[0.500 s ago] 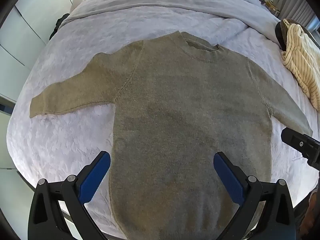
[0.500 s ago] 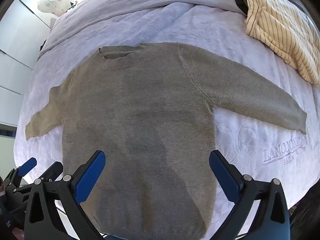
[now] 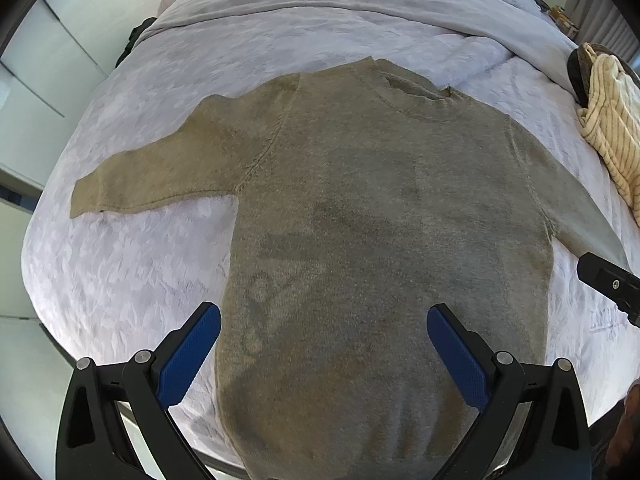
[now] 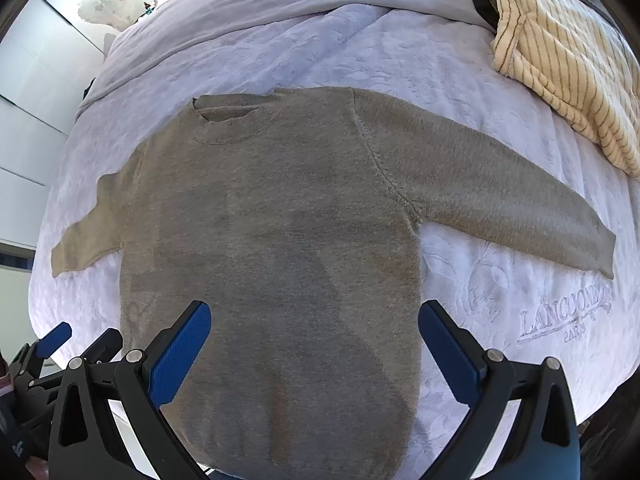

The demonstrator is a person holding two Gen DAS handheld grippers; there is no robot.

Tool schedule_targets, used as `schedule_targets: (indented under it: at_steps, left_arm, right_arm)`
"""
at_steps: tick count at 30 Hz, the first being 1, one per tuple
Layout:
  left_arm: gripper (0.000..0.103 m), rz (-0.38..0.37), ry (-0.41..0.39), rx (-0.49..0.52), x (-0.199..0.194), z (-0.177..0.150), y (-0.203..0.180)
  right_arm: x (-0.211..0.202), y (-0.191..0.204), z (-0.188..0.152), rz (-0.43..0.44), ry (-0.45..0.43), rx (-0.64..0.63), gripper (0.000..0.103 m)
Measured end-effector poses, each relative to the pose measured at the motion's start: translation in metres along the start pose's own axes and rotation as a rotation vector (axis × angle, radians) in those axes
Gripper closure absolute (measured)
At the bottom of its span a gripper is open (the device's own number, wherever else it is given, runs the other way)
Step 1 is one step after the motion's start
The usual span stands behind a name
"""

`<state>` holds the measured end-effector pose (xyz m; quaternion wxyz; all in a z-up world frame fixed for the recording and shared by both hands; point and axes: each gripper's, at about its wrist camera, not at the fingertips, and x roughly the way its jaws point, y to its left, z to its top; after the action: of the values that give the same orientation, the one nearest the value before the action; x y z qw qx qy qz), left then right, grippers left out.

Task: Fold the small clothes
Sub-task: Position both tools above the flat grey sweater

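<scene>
A small olive-grey knit sweater (image 3: 380,220) (image 4: 272,220) lies flat and face up on the white bed, neckline away from me, both sleeves spread out to the sides. My left gripper (image 3: 323,320) hangs above the sweater's lower body, open wide, with nothing between its blue pads. Open just as wide, my right gripper (image 4: 314,318) hovers over the lower body a little further right, also holding nothing. A black part of the right gripper (image 3: 608,280) shows at the right edge of the left wrist view; the left gripper (image 4: 60,344) shows at the lower left of the right wrist view.
The white quilted bedspread (image 4: 500,300) carries embroidered lettering at the right. A cream striped garment (image 4: 560,52) (image 3: 612,120) is heaped at the far right over a dark object. A grey duvet (image 3: 360,12) is folded across the far part of the bed. White cupboard doors (image 3: 36,80) stand left.
Both grippers have shifted slightly, so the sweater sits a little further off in both views. Their jaws remain wide apart and the sweater has not moved.
</scene>
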<state>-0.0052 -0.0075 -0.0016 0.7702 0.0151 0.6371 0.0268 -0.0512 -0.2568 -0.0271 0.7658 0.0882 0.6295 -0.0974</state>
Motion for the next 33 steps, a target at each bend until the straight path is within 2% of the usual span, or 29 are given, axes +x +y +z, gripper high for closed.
schedule_targets:
  at_steps: [4, 5, 13, 17, 26, 30, 33]
  left_arm:
    - [0.000, 0.011, 0.013, -0.026, -0.007, -0.004, -0.005]
    - [0.000, -0.001, -0.003, -0.036, -0.009, -0.005, -0.006]
    - [0.000, 0.051, -0.015, -0.101, -0.024, -0.020, -0.018]
    - [0.000, 0.040, 0.000, -0.110, -0.025, -0.025, -0.017]
    - [0.000, 0.009, 0.001, -0.070, -0.007, -0.012, 0.006]
    - [0.000, -0.007, 0.024, 0.012, 0.014, 0.000, 0.020]
    - [0.000, -0.026, 0.035, 0.061, 0.027, 0.007, 0.031]
  right_arm:
    - [0.000, -0.004, 0.001, -0.003, -0.008, -0.003, 0.000]
    - [-0.001, -0.008, 0.002, 0.005, -0.004, -0.011, 0.000]
    - [-0.004, -0.021, 0.002, 0.066, 0.019, -0.079, 0.000]
    - [-0.003, -0.024, 0.001, 0.080, 0.023, -0.104, 0.000]
    - [0.001, -0.010, -0.001, 0.111, 0.017, -0.094, 0.000]
    - [0.009, 0.004, -0.004, 0.052, 0.001, -0.063, 0.000]
    - [0.014, 0.009, -0.008, 0.071, 0.000, -0.001, 0.000]
